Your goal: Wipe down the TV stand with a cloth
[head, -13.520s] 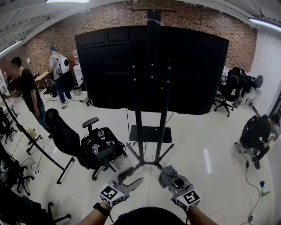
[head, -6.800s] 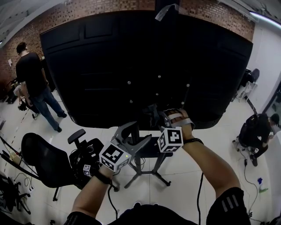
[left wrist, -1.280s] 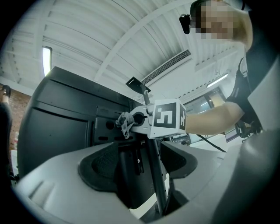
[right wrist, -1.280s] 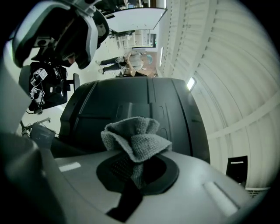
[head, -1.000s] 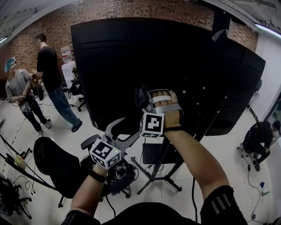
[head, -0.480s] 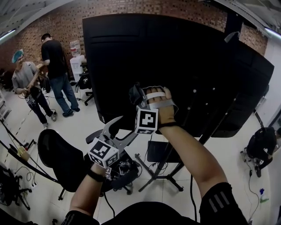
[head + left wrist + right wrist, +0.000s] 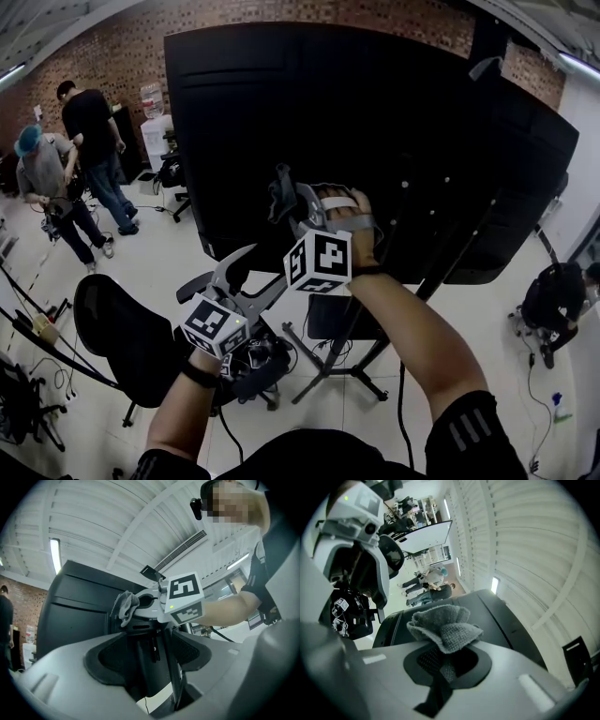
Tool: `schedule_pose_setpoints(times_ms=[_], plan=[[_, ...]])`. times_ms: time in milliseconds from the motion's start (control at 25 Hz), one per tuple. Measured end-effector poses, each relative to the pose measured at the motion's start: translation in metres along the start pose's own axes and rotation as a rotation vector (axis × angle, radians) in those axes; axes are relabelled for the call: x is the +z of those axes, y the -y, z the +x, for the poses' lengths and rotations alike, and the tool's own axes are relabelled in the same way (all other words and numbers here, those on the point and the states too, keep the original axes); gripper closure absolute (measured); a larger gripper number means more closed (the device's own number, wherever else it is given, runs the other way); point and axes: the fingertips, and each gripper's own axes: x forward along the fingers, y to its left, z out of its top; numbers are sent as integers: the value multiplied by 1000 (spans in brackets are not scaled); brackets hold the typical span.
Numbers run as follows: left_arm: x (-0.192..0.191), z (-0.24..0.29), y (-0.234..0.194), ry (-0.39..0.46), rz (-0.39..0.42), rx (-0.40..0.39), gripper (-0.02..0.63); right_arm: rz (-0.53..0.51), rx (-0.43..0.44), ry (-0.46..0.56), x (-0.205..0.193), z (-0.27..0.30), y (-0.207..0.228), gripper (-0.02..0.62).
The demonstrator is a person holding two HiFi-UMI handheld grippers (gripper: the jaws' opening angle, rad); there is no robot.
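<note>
Grey woven cloth (image 7: pixel 443 625) sat bunched up, pinched tight in the right gripper (image 7: pixel 286 202), raised high in front of the big black flat TV panel (image 7: pixel 394 112) on its black metal stand (image 7: pixel 323 317); whether it touched, I couldn't tell. Left gripper (image 7: pixel 255 274) hung just below, jaws spread wide, gripping nothing.

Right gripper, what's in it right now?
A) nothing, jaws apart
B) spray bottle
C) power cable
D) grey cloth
D: the right gripper view shows the right gripper with its jaws closed on the grey cloth, which is bunched up above the pads. In the head view it is raised in front of the black TV.
</note>
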Motion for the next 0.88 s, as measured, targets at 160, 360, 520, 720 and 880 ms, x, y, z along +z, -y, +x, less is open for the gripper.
schedule_pose_setpoints(times_ms=[160, 360, 520, 720, 880], plan=[[10, 23, 28, 23, -9, -54, 278, 106, -9, 32, -20, -48, 17, 574], [24, 71, 83, 56, -5, -133, 278, 185, -54, 16, -84, -116, 51, 574], [30, 104, 124, 72, -5, -185, 278, 269, -89, -15, -141, -166, 77, 574], [39, 135, 166, 75, -2, -212, 278, 346, -150, -61, -212, -224, 113, 574], [43, 158, 197, 77, 8, -223, 278, 414, -189, -79, -261, -261, 146, 574]])
